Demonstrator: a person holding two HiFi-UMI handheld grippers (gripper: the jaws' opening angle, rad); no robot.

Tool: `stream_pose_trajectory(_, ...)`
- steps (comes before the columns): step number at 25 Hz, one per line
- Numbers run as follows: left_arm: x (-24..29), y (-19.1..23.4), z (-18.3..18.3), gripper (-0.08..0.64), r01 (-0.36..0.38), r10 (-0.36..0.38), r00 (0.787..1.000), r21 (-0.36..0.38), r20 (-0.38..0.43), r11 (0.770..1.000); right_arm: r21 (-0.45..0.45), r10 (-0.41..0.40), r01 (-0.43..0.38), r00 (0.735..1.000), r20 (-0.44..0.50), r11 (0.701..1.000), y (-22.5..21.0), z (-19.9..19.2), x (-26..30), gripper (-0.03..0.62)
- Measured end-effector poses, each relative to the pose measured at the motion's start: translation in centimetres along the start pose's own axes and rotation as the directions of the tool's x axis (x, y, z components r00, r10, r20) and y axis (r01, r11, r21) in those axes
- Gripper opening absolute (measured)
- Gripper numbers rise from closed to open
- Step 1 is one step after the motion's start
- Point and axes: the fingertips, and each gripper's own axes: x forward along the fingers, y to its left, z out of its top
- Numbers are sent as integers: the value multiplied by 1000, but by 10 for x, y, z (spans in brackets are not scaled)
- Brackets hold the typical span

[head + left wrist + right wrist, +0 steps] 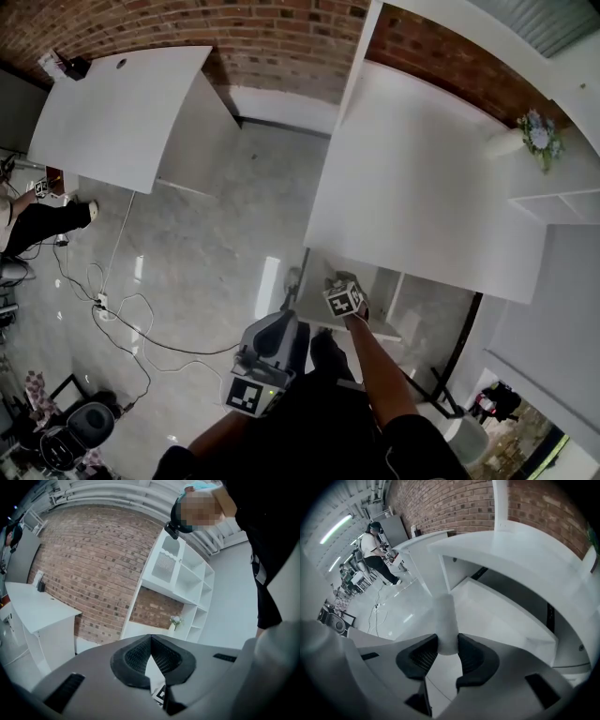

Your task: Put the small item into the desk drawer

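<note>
Closest to the lens in the right gripper view, the right gripper point(449, 640) is clenched on the small item, a pale white rounded stick of smooth material point(444, 616). Its dark ribbed pads press on the stick's near end from both sides. The stick's long axis runs along the jaws. Its free end points ahead and slightly upward in that view, toward the front edge of the white table point(525, 550) and the corner of the white desk drawer point(504, 613). The drawer appears to be pulled out beneath the tabletop, with its flat bottom bare.

The left gripper point(151, 637) is closed with nothing in it. Its tips meet at the top, and it faces the brick wall and white shelving, away from the work.

By my reading, the carrying step is in hand. The stick is held in the air short of the drawer and not yet over its floor. The next move seems to call for bringing the right gripper forward and to the right until the stick hangs above the open tray. It should then be lowered and the jaws released close to the bottom, since a rounded stick is likely to roll if dropped from higher up.
</note>
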Motion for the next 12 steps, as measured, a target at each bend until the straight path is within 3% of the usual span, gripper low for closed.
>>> stream_pose_trajectory(12, 21, 30, -30, 20, -31, 30, 997, -14, -64, 999, 58, 29, -21, 988, -150, 998, -11, -30, 74, 144)
